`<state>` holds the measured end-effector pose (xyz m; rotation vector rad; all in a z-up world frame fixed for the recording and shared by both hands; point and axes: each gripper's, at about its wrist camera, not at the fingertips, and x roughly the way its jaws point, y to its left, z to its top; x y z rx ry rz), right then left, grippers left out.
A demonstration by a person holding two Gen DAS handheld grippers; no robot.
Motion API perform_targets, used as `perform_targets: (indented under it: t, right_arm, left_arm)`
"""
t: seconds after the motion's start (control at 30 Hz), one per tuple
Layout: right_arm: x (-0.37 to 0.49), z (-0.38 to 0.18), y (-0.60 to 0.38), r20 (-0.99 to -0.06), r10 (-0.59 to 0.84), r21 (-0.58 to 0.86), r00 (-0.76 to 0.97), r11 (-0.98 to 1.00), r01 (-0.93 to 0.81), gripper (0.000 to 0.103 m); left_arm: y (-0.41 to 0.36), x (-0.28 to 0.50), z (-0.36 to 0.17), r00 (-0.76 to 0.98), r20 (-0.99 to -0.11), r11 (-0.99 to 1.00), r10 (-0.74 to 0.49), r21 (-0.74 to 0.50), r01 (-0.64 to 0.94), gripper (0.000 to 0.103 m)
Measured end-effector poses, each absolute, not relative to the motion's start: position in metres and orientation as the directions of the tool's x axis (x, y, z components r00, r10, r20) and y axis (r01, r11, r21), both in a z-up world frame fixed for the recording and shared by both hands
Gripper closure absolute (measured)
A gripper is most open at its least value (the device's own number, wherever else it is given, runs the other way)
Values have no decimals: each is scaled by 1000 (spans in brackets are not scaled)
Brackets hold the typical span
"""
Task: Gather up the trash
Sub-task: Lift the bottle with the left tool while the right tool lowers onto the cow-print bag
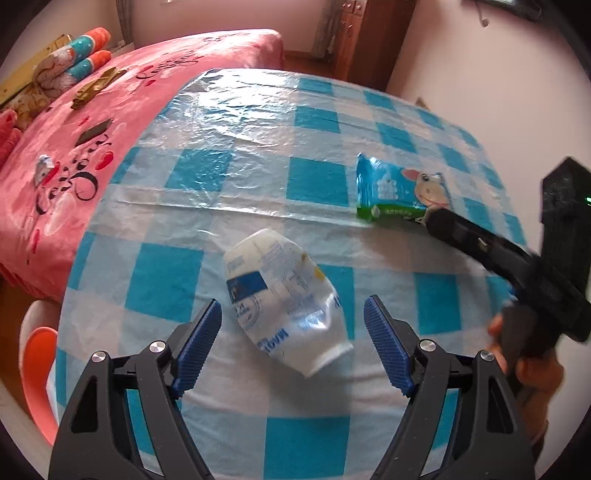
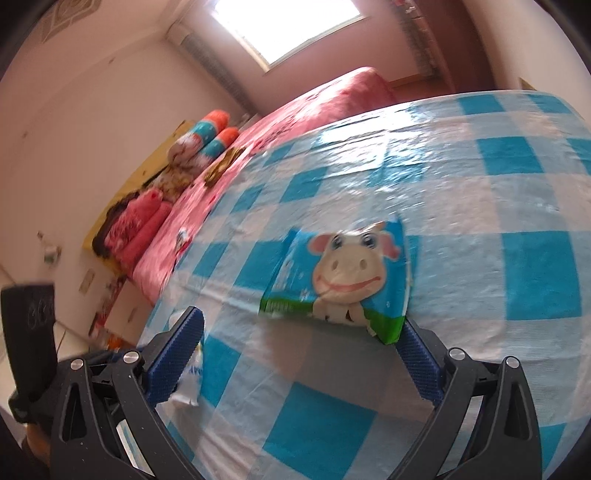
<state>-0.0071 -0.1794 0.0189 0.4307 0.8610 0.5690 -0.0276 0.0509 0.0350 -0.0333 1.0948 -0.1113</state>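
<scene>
A crumpled white plastic bottle (image 1: 284,302) with blue print lies on the checked tablecloth (image 1: 207,184). My left gripper (image 1: 292,301) hangs over it, open, with a blue pad on each side of the bottle's lower half and neither touching it. Farther right lies a blue and green snack packet (image 1: 399,192) with a cartoon cow. My right gripper (image 2: 301,319) is open just in front of this packet (image 2: 343,277), whose lower right corner overlaps the right fingertip. In the right wrist view the bottle (image 2: 190,373) peeks out behind the left finger.
A bed with a pink blanket (image 1: 74,177) and rolled pillows (image 1: 74,62) borders the table's left side. An orange chair (image 1: 37,369) stands at the table's near left corner. A wooden cabinet (image 1: 365,33) and a wall stand beyond. A hand (image 1: 535,373) holds the right gripper.
</scene>
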Motion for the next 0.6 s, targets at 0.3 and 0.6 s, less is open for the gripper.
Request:
perform_targets:
  t: [0.3,0.6]
  right_arm:
    - [-15,28,-153,-551,707,574,443,706,-415,5]
    - [-15,28,-192,-530,626,578,572,760,-296,5]
  left_arm:
    - [56,-16,17,427,-902,996,-58,-80,-34,23]
    - [54,-20,15,467,-884,993,3,-52,-103,28]
